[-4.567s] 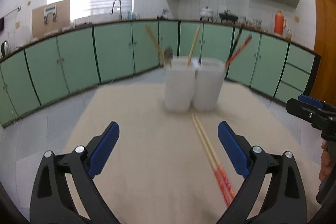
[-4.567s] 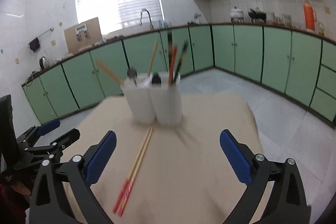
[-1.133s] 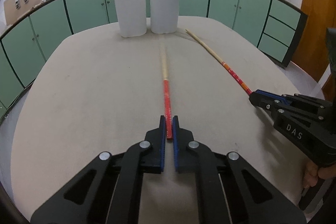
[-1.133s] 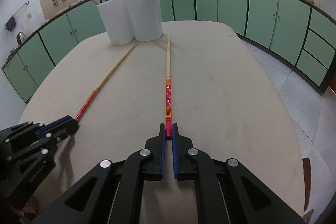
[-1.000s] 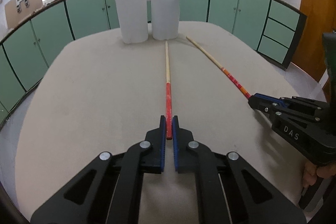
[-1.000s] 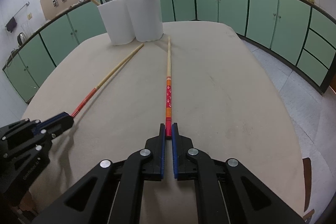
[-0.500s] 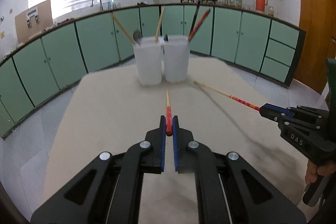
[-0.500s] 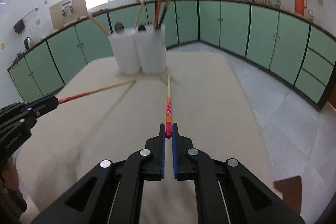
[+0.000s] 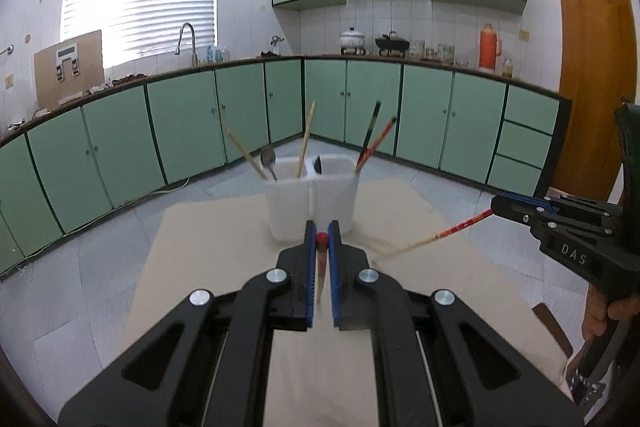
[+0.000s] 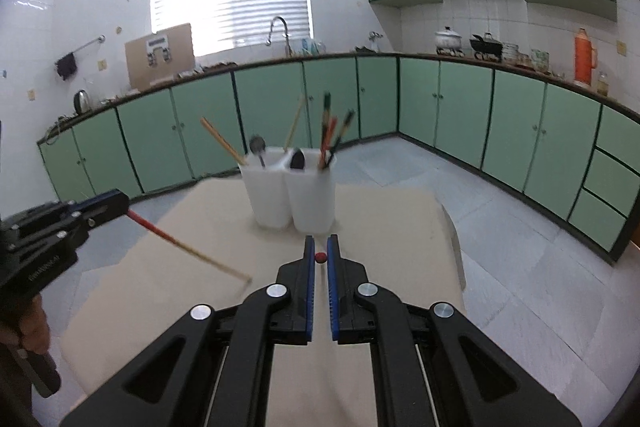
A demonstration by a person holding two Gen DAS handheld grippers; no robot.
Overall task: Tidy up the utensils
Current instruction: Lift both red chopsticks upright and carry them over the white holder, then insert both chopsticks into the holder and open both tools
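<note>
Now left tool (image 9: 321,241) pinched on red end of chopstick (image 9: 320,269), shaft hanging down, clear of bench (image 9: 420,291). Right tool (image 10: 319,259) likewise clamped on second chopstick (image 9: 436,237), red tip seen end-on, pale end angled toward bench. Twin white holder (image 10: 292,193) stands at far edge of bench, other chopsticks and spoons already inside. Advised: each stick to be tipped near upright, pale end lowered inside chosen cup's rim before grip is eased; one tool at a time, holder not to be knocked.
</note>
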